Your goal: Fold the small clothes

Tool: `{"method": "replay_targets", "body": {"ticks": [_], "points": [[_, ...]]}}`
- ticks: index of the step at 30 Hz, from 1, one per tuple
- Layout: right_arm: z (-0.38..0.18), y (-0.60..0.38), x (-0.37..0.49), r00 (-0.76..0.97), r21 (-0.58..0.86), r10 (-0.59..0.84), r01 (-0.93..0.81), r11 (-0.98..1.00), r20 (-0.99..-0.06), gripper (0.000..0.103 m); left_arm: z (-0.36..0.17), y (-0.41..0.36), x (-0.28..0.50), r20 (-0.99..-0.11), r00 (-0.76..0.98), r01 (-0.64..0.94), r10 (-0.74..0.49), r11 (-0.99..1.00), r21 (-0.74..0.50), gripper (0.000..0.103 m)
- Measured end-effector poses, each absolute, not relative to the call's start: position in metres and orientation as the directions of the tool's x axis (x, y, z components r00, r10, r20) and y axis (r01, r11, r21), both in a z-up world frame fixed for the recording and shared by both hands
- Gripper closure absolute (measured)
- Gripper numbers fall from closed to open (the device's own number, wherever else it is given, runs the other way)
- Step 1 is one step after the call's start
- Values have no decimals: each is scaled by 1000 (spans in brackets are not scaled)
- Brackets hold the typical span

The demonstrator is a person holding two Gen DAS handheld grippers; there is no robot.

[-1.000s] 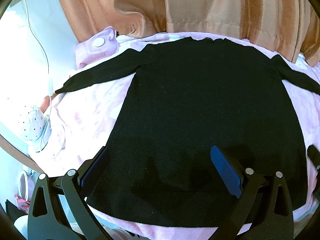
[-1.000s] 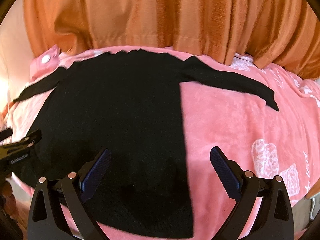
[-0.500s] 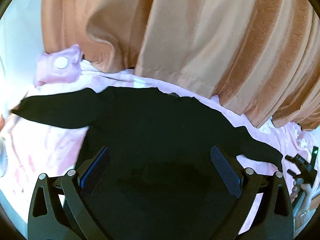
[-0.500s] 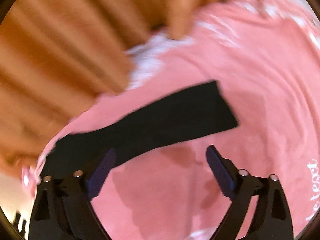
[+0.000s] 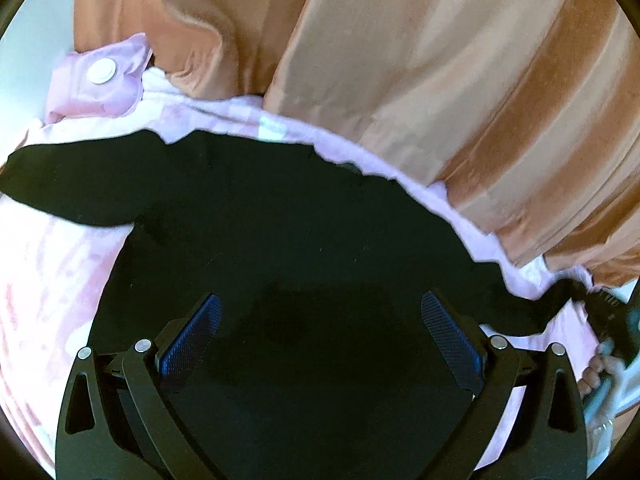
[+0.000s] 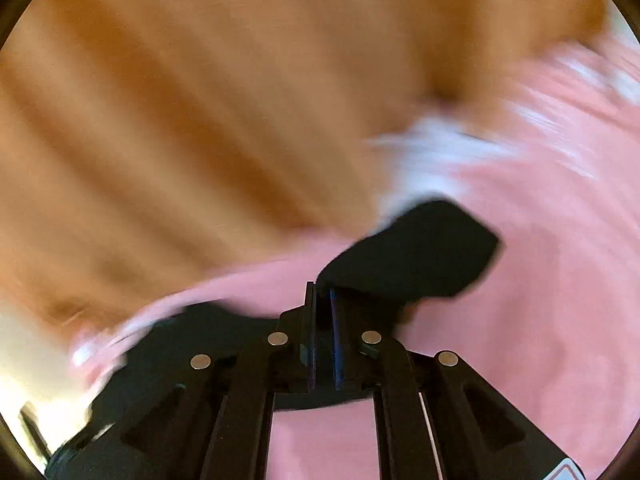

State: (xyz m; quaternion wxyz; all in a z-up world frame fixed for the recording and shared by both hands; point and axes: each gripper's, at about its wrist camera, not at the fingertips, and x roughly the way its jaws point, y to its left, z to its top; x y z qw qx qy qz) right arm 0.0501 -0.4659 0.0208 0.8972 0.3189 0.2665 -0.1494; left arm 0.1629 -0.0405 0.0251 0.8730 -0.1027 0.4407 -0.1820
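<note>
Two grippers work over one black long-sleeved top (image 5: 288, 248) spread on a pink blanket (image 5: 52, 272); the left gripper (image 5: 320, 344) hovers above the garment's body with its jaws wide apart and nothing between its blue pads (image 5: 192, 336), the black cloth filling the space ahead of and below them; one sleeve (image 5: 76, 184) stretches out beyond the left jaw, and beyond that sleeve a pink padded piece with a white snap (image 5: 102, 70) lies at the blanket's far edge; an orange curtain (image 5: 400, 60) hangs past the garment, ahead of the jaws; off past the right jaw the other sleeve runs to a hand (image 5: 598, 368) at the frame's edge. The right gripper (image 6: 323, 312) has just been closing, and its jaws now stand narrow, pinched on the end of that sleeve (image 6: 416, 252); the cuff juts out ahead of the fingertips and to their right, while more black fabric trails back past the left jaw over the pink blanket; this view is streaked with blur.
</note>
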Motion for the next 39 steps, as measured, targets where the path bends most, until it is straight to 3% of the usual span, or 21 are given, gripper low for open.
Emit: {"method": "replay_targets", "body": {"ticks": [3, 4, 5, 7, 10, 12, 17, 21, 24, 26, 28, 29, 30, 31, 36, 38, 39], "points": [[55, -362, 103, 850, 468, 188, 76, 880, -492, 86, 29, -42, 168, -696, 554, 241, -457, 888, -391, 5], [60, -332, 112, 847, 443, 251, -20, 896, -468, 70, 28, -43, 170, -690, 557, 244, -462, 885, -396, 5], [62, -318, 114, 851, 421, 262, -53, 905, -455, 54, 27, -44, 172, -687, 551, 254, -474, 879, -402, 5], [65, -303, 113, 869, 338, 205, -46, 940, -451, 45, 20, -46, 179, -700, 544, 262, -463, 886, -382, 5], [52, -326, 106, 865, 265, 70, 75, 961, -497, 43, 7, -41, 192, -722, 548, 244, -422, 906, -345, 5], [24, -362, 96, 823, 295, -4, 209, 932, -568, 41, -4, -36, 209, -745, 537, 219, -397, 918, -331, 5], [-37, -394, 83, 698, 340, 9, 337, 878, -716, 41, -37, -21, 246, -777, 469, 119, -420, 902, -416, 5], [-61, -386, 88, 669, 369, 56, 336, 867, -741, 41, -67, -7, 268, -750, 421, -28, -511, 819, -573, 6], [-75, -388, 99, 667, 417, 93, 345, 841, -739, 41, -67, -11, 271, -729, 460, -45, -507, 807, -589, 8], [-83, -388, 108, 672, 450, 116, 348, 823, -731, 41, -65, -20, 274, -724, 465, -8, -509, 815, -579, 26], [-92, -384, 123, 664, 460, 137, 339, 821, -735, 45, -68, -30, 276, -715, 447, 56, -538, 815, -577, 79], [-95, -382, 127, 663, 462, 146, 329, 824, -734, 61, -71, -34, 278, -708, 430, 92, -561, 807, -584, 95], [-97, -379, 131, 658, 456, 152, 319, 831, -737, 73, -71, -35, 279, -704, 427, 103, -567, 804, -585, 99], [-96, -377, 133, 660, 449, 147, 315, 836, -737, 92, -68, -34, 277, -702, 443, 104, -558, 810, -578, 99], [-34, -368, 122, 809, 483, 139, 194, 854, -572, 94, -20, -14, 274, -634, 554, 146, -540, 813, -564, 99], [-39, -370, 121, 795, 452, 122, 205, 868, -594, 94, -21, -5, 280, -662, 547, 143, -513, 836, -529, 99], [-58, -374, 125, 751, 426, 105, 248, 870, -652, 94, -29, -4, 283, -684, 530, 133, -501, 846, -517, 99]]}}
